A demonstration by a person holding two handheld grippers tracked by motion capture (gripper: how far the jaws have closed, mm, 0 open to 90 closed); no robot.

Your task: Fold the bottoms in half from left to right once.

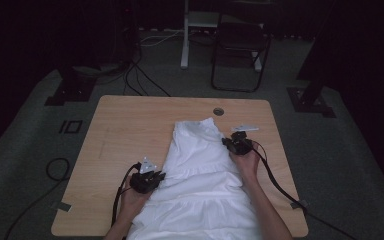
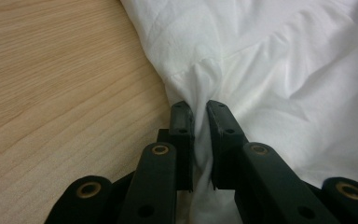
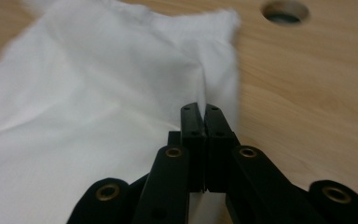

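White tiered cotton-like dress (image 1: 200,170) lies flat down the middle of the light wood-grain surface (image 1: 130,130), narrow top toward the far edge near the round cable hole (image 1: 218,111), wide skirt running off the near edge. Left gripper (image 1: 156,176) sits at the dress's left side toward the near edge; in the left gripper view its fingers (image 2: 182,122) are clamped on a bunched ridge of fabric, cloth squeezed up between them. Right gripper (image 1: 228,143) is at the right side, further toward the far edge; in the right gripper view its fingers (image 3: 192,122) are pressed together at the dress's right edge; a thin fold appears pinched between them, but the frame is blurred. Handling guess: light, limp, thin woven fabric, no stiffness, so it'll sag and drape wherever unsupported and crease easily. Not slippery-looking, matte finish. Best holds are seams and tier hems, where layers double up. Surface is smooth laminate, so the cloth should slide rather than snag.
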